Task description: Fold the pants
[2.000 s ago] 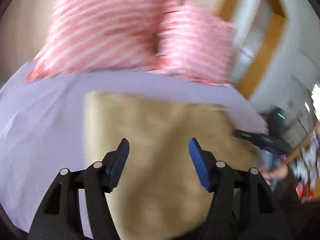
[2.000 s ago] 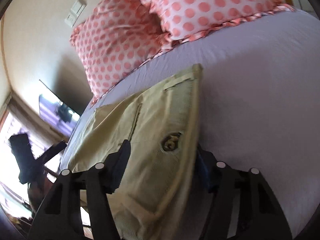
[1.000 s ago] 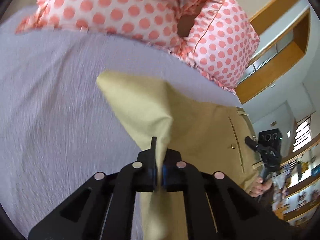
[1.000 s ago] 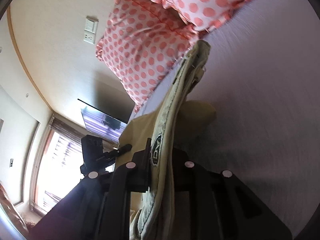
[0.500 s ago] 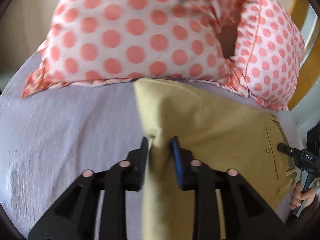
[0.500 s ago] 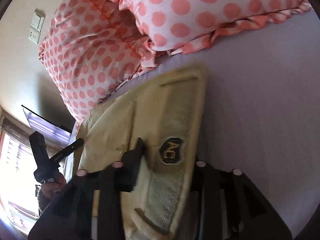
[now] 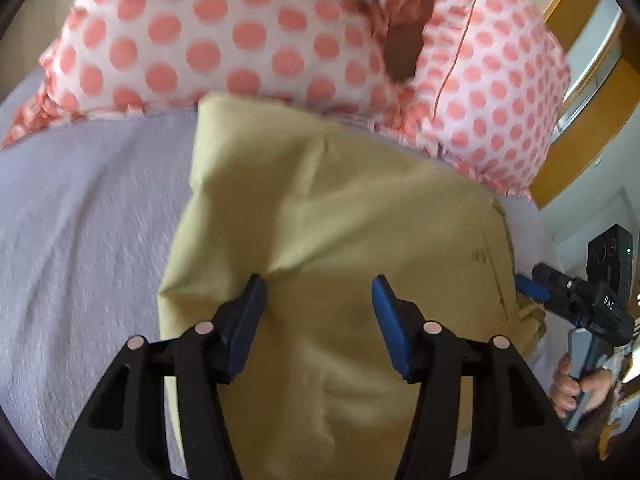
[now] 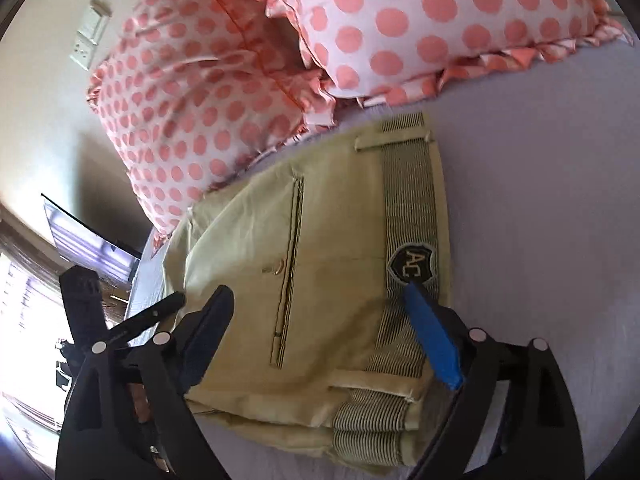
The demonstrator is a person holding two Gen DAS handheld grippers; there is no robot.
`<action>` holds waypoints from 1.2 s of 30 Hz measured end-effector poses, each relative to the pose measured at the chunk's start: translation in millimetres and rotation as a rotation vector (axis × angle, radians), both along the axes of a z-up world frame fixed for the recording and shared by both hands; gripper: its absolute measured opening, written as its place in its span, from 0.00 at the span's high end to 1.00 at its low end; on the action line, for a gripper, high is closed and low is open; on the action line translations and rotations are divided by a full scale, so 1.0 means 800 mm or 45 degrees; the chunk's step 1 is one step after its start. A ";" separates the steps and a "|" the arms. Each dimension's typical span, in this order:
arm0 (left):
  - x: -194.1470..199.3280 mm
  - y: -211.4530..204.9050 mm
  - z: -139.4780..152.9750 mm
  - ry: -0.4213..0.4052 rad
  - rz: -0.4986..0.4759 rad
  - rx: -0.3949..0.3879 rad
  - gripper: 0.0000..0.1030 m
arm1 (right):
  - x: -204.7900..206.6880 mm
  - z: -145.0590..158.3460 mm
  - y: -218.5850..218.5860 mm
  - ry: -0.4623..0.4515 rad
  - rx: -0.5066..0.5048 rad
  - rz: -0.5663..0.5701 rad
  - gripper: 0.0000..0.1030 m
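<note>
Khaki pants [image 7: 340, 216] now lie released, both the left hand-held gripper [image 7: 318, 300] and right hand-held gripper [image 8: 320, 300] spread apart.

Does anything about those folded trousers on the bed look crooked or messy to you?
Slightly. The folded khaki cotton pants carry a raised crease just ahead of the open left gripper, and their far corner touches the pink polka-dot pillow. At the striped waistband, the layers sit unevenly stacked.
</note>
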State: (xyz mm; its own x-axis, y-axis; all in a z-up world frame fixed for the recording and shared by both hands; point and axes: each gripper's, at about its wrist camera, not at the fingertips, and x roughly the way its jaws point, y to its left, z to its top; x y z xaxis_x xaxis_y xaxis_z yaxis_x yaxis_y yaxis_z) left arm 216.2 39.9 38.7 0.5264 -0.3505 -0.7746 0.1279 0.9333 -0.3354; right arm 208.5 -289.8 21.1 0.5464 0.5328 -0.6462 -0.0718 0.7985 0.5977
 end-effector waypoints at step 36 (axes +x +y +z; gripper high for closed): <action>-0.230 -0.026 -0.031 -0.236 0.159 0.444 0.02 | -0.209 -0.030 0.130 -0.263 -0.753 -0.150 0.01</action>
